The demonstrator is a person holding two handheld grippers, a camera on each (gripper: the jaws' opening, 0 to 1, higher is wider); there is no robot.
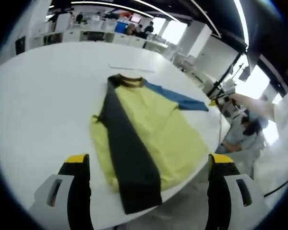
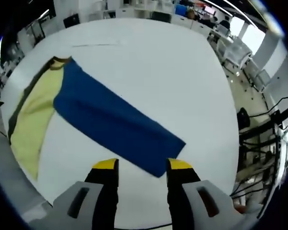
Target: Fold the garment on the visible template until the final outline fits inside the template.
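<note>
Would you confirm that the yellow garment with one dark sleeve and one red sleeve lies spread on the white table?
Not quite: the sleeve is blue, not red. The right gripper view shows the long blue fabric sleeve stretching from the yellow garment across the white table; the dark sleeve is right.

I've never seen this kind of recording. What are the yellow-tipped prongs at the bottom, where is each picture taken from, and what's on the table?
A person holds a two-jaw hand-held gripper in each hand, each carrying a fisheye camera looking along its jaws. The left hand-held gripper hangs open above a yellow shirt with a dark panel and blue sleeve, spread on a white round table. In the right gripper view, the right hand-held gripper has jaws apart at the end of the blue sleeve; whether they touch it is unclear. Nothing looks lifted.
</note>
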